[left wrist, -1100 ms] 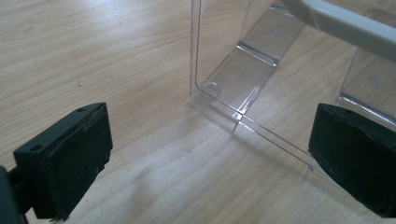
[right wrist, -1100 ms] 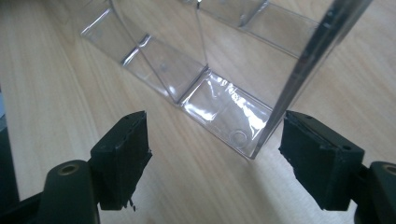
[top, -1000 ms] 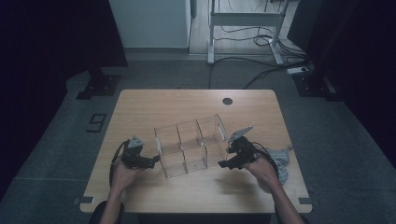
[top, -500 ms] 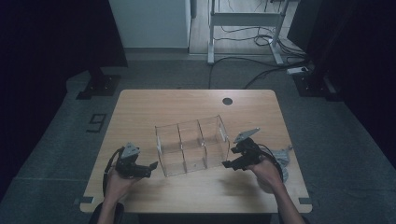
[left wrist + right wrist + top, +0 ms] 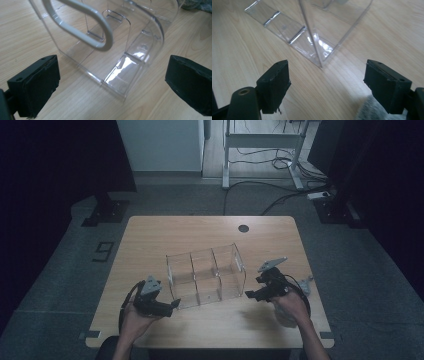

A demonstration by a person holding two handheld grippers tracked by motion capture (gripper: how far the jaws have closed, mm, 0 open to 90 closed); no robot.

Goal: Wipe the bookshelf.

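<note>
A clear plastic organizer (image 5: 206, 276) with three compartments stands in the middle of the wooden table (image 5: 150, 240). My left gripper (image 5: 173, 304) sits just off its near left corner, jaws wide open and empty. Its own view looks into the clear organizer (image 5: 130, 57), where a white loop handle (image 5: 82, 30) arches across the top. My right gripper (image 5: 251, 295) is just off the right end, open with nothing between the jaws. Ahead of the right gripper (image 5: 324, 85), the organizer's corner (image 5: 319, 42) rests on the wood a short way beyond the fingertips.
A grey cloth (image 5: 305, 287) lies by my right hand near the table's right edge, and the same cloth (image 5: 372, 110) reaches under the right jaw. A dark round hole (image 5: 243, 228) sits near the far edge. Cables and a desk frame (image 5: 260, 140) are on the floor beyond.
Both grippers have drawn back from the organizer: the left toward the near edge, the right slightly to the right. The organizer has stayed in place.
</note>
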